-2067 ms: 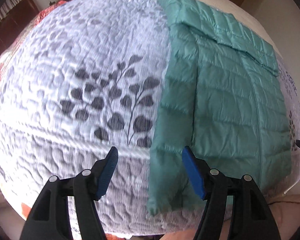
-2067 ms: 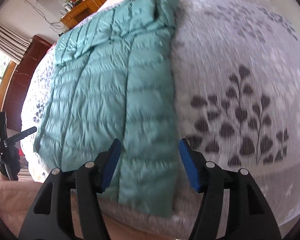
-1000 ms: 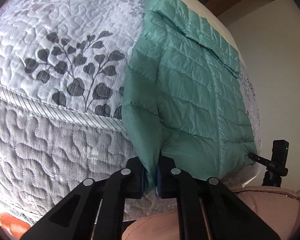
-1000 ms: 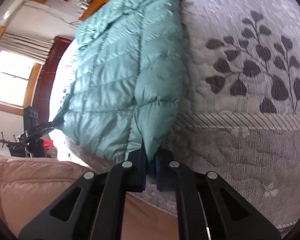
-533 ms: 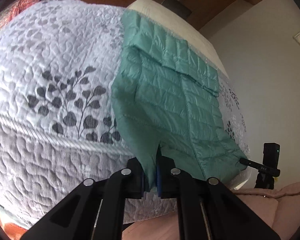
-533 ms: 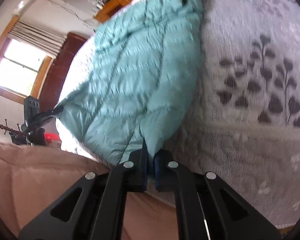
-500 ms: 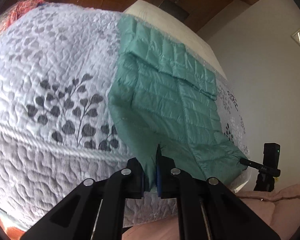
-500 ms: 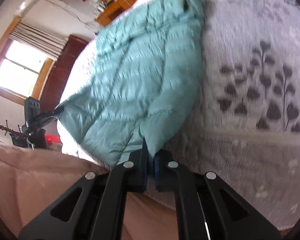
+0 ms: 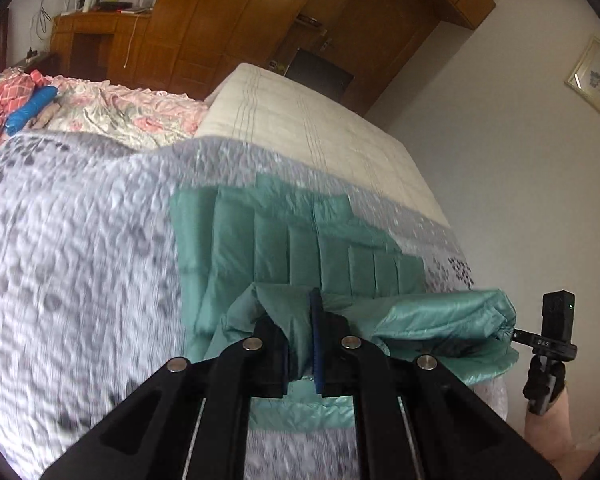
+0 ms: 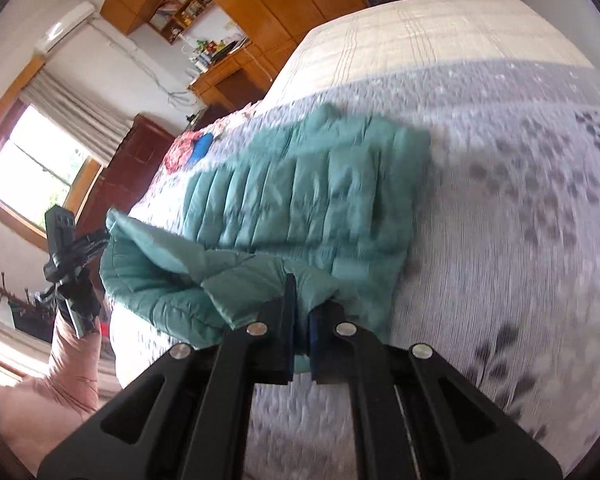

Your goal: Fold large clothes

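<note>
The left tool point(image 9: 303, 354) is clamped tight on a pinch of the green puffer jacket point(image 9: 300, 248) at its hem, the blue pads nearly meeting with cloth bunched between them. The right tool point(image 10: 300, 342) is likewise closed on the hem's other corner, fabric spilling over its jaws. Between the two, the lifted hem hangs as a sagging band, raised off the bed point(image 9: 80, 240) and carried over the jacket's lower body, which lies flat on the grey leaf-patterned quilt point(image 10: 520, 220) near its foot edge. The collar end lies farther up the bed, toward the bare cream mattress point(image 9: 300, 120).

The step in hand looks like the bottom-to-top fold: hem brought up toward the collar. Next, both tools probably need to travel together toward the collar end, keeping the hem taut and level, lower it so the edges line up, and only then let go. Uneven travel would likely skew the fold.
</note>
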`<state>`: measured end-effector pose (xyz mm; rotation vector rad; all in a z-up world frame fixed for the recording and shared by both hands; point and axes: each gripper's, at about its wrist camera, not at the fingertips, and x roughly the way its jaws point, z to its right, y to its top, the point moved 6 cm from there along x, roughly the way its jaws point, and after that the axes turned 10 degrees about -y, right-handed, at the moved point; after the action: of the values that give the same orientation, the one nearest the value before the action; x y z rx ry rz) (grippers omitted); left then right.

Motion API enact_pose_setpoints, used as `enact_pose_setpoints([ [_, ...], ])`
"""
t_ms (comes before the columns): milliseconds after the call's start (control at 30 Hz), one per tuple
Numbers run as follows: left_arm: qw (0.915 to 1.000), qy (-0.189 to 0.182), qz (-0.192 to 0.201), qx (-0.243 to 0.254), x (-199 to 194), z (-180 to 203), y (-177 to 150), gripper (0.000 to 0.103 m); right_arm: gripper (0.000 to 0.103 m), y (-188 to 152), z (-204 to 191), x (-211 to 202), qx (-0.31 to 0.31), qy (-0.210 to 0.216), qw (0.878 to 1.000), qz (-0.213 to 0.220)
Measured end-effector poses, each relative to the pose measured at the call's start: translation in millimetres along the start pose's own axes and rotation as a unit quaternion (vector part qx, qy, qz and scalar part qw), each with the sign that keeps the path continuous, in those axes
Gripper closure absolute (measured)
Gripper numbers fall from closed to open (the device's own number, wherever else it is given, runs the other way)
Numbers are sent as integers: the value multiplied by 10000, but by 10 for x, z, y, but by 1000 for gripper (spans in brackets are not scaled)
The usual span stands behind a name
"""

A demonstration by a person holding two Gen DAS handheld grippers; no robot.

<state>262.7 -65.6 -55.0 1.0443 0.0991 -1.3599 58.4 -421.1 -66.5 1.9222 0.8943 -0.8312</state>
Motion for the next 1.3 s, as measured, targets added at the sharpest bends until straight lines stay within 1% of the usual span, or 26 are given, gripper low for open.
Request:
enact_pose_setpoints([
  [67,10000,-8,47,-76,144,-79,176,95,100,202,73,109,131,11,9999,-18],
  [100,9999,32,78,-105,243,-133,294,95,100,372,119,194,200,3,9998,-37],
  [233,9994,163,99,-293,581,-360,568,95,100,798,205,510,322,-4,9994,-112],
  [333,9985,279,27,-476,868,-549,761,95,100,1073,279,797,389,-55,9989,-235],
  [433,9970,512,-139,-570,1167,-778,901,95,100,1304,380,1113,530,-83,9977,-424],
  [500,9954,622,-265,-679,1368,-933,945,95,100,1410,432,1294,599,-117,9967,-537],
  [700,9912,740,-481,-984,1745,-1269,981,95,100,1586,594,1679,791,-131,9939,-754],
  [833,9900,760,-588,-1037,1898,-1369,983,94,99,1580,675,1835,908,-175,9918,-881],
  [867,9896,762,-625,-1050,1928,-1386,981,92,97,1576,697,1867,936,-190,9912,-911],
  [900,9893,736,-649,-1083,1942,-1390,981,92,96,1570,721,1884,978,-215,9907,-924],
  [967,9889,634,-692,-1149,1942,-1389,995,91,94,1551,748,1875,1053,-132,9899,-938],
  [1067,9880,398,-722,-1303,1840,-1384,1028,85,86,1532,794,1763,1154,49,9897,-842],
  [1100,9878,261,-648,-1392,1760,-1388,1045,81,79,1528,809,1695,1187,128,9900,-755],
  [1133,9875,183,-584,-1454,1702,-1400,1059,78,66,1539,823,1645,1201,138,9902,-693],
  [1167,9872,145,-508,-1506,1619,-1411,1070,71,55,1542,838,1582,1188,86,9910,-607],
  [1200,9874,152,-412,-1520,1524,-1419,1080,64,39,1543,854,1528,1141,-5,9921,-527],
  [1233,9881,171,-338,-1494,1443,-1420,1082,62,39,1533,859,1453,1060,-46,9933,-453],
  [1300,9895,226,-292,-1394,1281,-1394,1046,62,41,1461,845,1338,1036,70,9936,-439],
])
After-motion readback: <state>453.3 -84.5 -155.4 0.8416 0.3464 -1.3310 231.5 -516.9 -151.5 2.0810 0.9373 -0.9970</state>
